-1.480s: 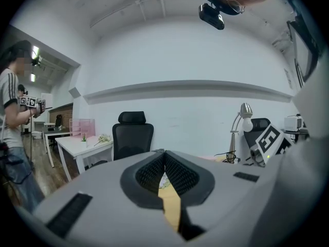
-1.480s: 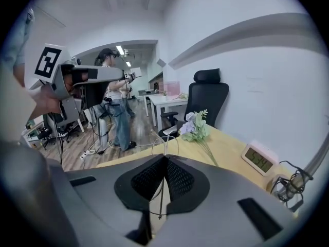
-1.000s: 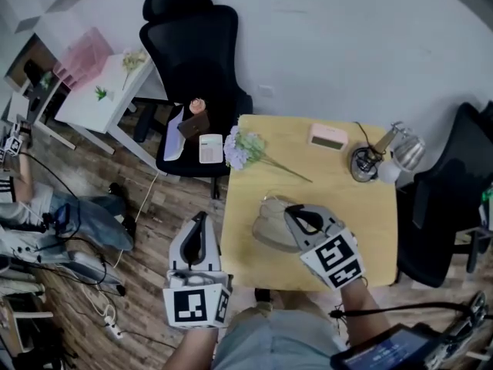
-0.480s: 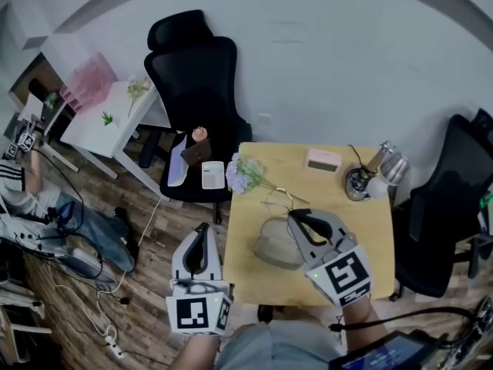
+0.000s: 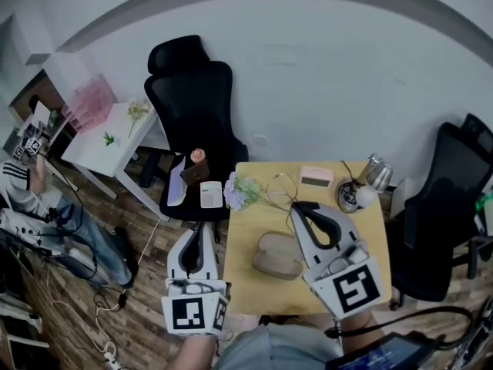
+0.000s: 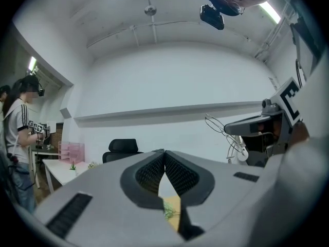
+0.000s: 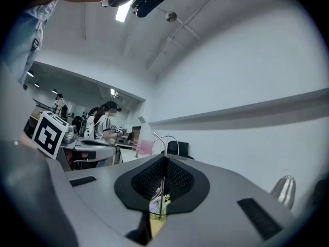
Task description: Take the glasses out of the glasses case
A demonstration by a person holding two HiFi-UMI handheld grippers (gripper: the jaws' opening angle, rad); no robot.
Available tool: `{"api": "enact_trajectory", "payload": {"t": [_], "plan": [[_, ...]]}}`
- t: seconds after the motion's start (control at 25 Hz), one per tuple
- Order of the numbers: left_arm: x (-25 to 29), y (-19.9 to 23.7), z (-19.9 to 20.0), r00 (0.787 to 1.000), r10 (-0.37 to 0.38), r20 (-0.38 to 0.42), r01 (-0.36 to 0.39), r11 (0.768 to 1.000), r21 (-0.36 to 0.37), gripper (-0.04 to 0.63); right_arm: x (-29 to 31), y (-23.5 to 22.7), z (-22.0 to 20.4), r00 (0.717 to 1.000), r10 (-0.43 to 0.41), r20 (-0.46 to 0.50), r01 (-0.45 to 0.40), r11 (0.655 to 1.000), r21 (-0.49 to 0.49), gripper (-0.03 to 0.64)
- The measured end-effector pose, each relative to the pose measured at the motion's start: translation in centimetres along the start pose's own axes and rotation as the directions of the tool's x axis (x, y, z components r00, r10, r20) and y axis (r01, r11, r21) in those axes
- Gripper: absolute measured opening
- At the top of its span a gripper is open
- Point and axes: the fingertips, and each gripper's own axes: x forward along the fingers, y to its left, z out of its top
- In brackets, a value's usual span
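**Right tongs [image 5: 296, 205] pinching wire-framed glasses [image 5: 282, 187]; left tongs [image 5: 202, 227] pressed together, holding nothing.**
Glasses held in the air, clear of the grey glasses case [image 5: 276, 257], which lies on the yellow surface [image 5: 373, 233] below. Left tongs off the surface's left edge. Flower sprig [image 5: 237, 192] and desk lamp [image 5: 358, 191] at the far side.

Flat, dimmish indoor light from a ceiling strip [image 6: 270, 12]; heavy fisheye bending, dark vignetted corners.
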Motion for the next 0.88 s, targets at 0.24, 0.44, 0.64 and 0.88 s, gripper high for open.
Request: {"api": "enact_trajectory", "payload": {"t": [0.24,0.44,0.64,0.88], "plan": [[0.4,-0.6,2.6,0.998,-0.018,0.061,0.017,1.0,0.02,0.006,-1.0,-0.9,2.4,0.996,-0.061,0.064,0.062,0.998,-0.026,0.018],[0.3,-0.8,3.7,0.996,-0.024,0.088,0.022,0.999,0.025,0.006,-1.2,-1.0,2.9,0.994,-0.078,0.083,0.081,0.996,-0.034,0.018],[0.2,-0.9,4.3,0.995,-0.025,0.093,0.023,0.999,0.027,0.006,-1.3,-1.0,3.1,0.992,-0.085,0.092,0.088,0.995,-0.037,0.017],[0.2,-1.2,4.1,0.996,-0.023,0.089,0.021,1.0,0.023,0.006,-1.5,-1.1,2.9,0.992,-0.085,0.092,0.088,0.996,-0.03,0.017]]}}
